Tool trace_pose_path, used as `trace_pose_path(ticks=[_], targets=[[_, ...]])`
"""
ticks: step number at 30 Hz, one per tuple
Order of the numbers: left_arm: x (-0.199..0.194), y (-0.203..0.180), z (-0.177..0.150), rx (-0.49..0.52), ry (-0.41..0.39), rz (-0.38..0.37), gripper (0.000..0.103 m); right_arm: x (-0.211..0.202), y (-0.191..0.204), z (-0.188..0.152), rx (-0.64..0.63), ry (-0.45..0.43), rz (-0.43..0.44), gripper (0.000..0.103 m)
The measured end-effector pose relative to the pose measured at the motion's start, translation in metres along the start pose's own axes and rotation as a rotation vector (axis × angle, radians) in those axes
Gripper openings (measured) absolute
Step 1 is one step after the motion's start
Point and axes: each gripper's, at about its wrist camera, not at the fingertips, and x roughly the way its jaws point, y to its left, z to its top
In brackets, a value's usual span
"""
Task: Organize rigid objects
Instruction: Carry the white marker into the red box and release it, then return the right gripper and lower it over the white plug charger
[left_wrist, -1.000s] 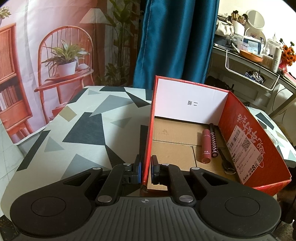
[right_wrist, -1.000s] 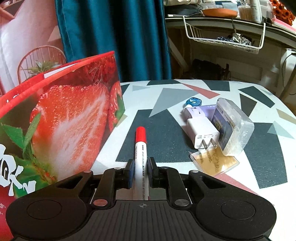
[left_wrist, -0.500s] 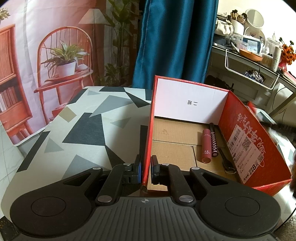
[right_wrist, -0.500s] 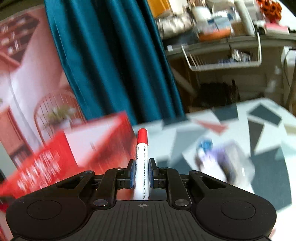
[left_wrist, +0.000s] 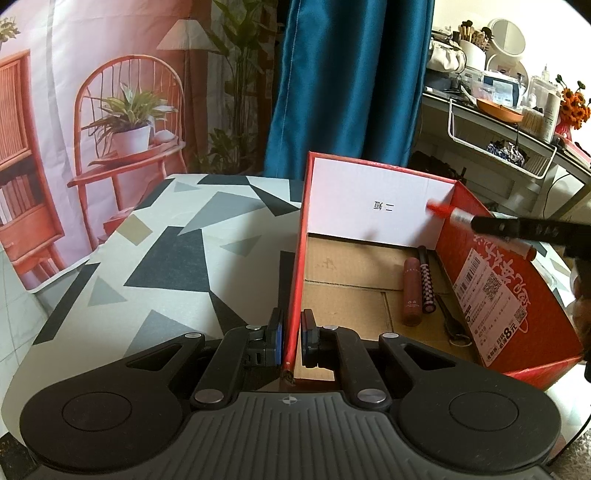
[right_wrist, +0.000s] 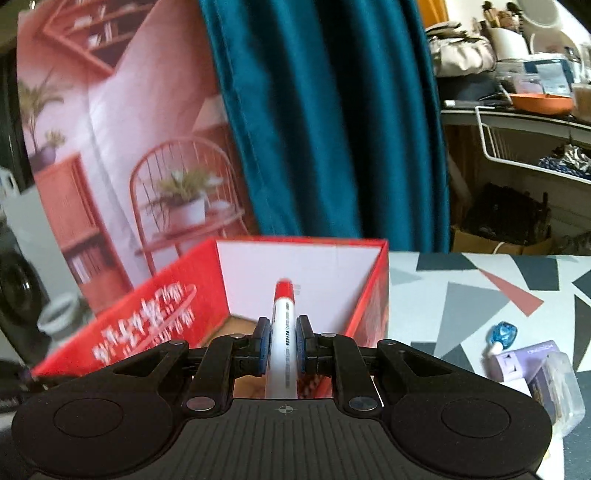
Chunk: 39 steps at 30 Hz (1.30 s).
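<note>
marker (right_wrist: 282, 332) lifted (off table), over box (right_wrist: 303, 266)

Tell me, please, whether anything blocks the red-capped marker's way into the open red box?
Nothing visible does. The right gripper holds the marker above the red box, whose top is open. The lipstick tube and checkered tube lie by its right wall, leaving bare floor.

1 red box (left_wrist: 491, 295), 1 marker (right_wrist: 282, 332), 2 tubes (left_wrist: 417, 291) inside, 2 tongs (left_wrist: 290, 334).

box (left_wrist: 491, 295): red, white inside | marker (right_wrist: 282, 325): white, red cap | tablecloth (left_wrist: 177, 266): grey-black triangles | curtain (left_wrist: 351, 85): teal
</note>
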Motion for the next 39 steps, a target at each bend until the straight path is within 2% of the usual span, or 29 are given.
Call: trace_pose_path(ticks=[4,14,19,22,25,27,28,29,30,34,39], targets=[[0.000,-0.001,0.000,0.005,0.001,0.003,0.010,0.001,0.007,-0.002,-0.035,0.016,-0.011,0.014],[-0.001,-0.001,0.000,-0.002,0.001,0.007,0.010,-0.005,0.002,-0.004,-0.031,0.021,0.019,0.014],[-0.001,-0.001,0.000,-0.004,0.000,0.003,0.010,-0.024,-0.008,-0.004,0.000,-0.090,-0.007,0.020],[-0.001,-0.001,0.000,-0.004,0.000,0.003,0.010,-0.039,-0.020,-0.006,0.010,-0.176,-0.074,0.023],[-0.001,-0.001,0.000,-0.006,0.000,0.003,0.010,-0.046,-0.038,-0.014,0.024,-0.217,-0.201,0.031],[-0.001,-0.001,0.001,-0.008,0.001,0.003,0.010,-0.046,-0.054,-0.022,0.057,-0.214,-0.287,0.051],[0.000,-0.001,0.001,-0.008,0.000,0.003,0.010,-0.047,-0.062,-0.028,0.069,-0.217,-0.327,0.057],[0.000,-0.001,0.001,-0.009,0.000,0.003,0.010,-0.048,-0.069,-0.034,0.078,-0.222,-0.363,0.069],[0.000,-0.001,0.001,-0.009,0.000,0.003,0.010,-0.049,-0.076,-0.041,0.088,-0.221,-0.398,0.074],[0.000,-0.001,0.001,-0.009,0.000,0.003,0.010,-0.047,-0.100,-0.068,0.135,-0.163,-0.466,0.074],[-0.001,-0.001,0.001,-0.011,-0.001,0.008,0.010,-0.041,-0.108,-0.089,0.143,-0.088,-0.463,0.072]])
